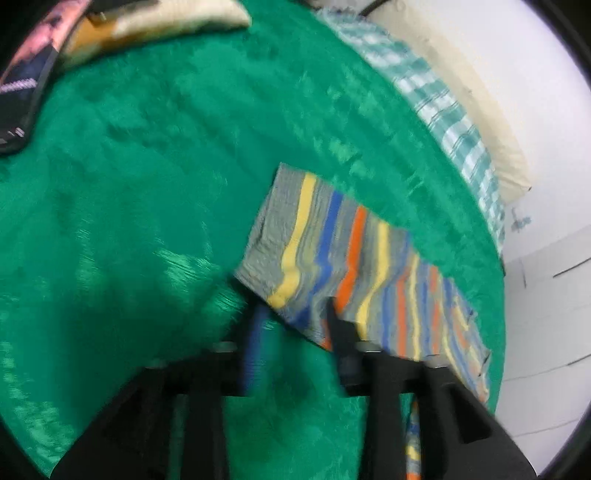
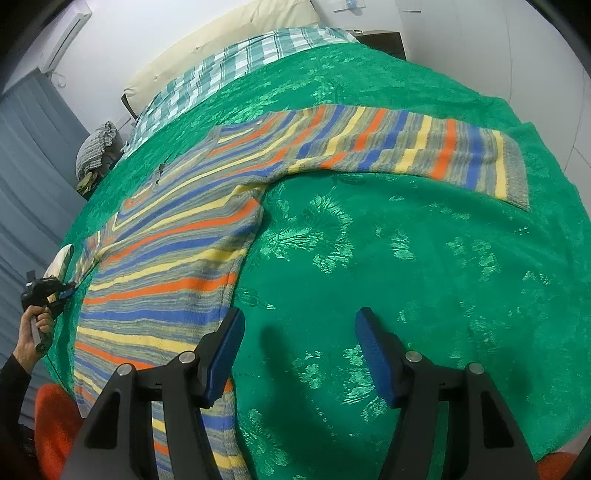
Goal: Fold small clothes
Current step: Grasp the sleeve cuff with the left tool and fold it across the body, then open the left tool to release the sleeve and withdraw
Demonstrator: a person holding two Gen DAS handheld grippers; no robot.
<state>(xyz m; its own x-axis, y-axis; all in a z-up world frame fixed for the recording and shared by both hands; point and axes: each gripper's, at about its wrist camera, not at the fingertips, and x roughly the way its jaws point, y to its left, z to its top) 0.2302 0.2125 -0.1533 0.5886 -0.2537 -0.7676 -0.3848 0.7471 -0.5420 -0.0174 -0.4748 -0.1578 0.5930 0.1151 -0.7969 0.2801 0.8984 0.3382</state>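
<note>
A small knitted sweater (image 2: 173, 236) with grey, yellow, blue and orange stripes lies flat on a green bedspread (image 2: 406, 266). Its right sleeve (image 2: 424, 151) stretches out to the side. My right gripper (image 2: 299, 354) is open and empty, hovering over the bedspread beside the sweater's side edge. In the blurred left wrist view the other sleeve (image 1: 332, 251) lies ahead, its edge over my left gripper (image 1: 295, 325); the fingers stand apart and I cannot tell whether they grip it. The left gripper also shows in the right wrist view (image 2: 55, 290), held by a hand at the sleeve end.
A checked sheet (image 2: 229, 62) and a cream pillow (image 2: 221, 33) lie along the far side of the bed. A dark flat object (image 1: 22, 96) and a beige cushion (image 1: 155, 26) lie at the far left. An orange cloth (image 2: 55, 421) is at the near edge.
</note>
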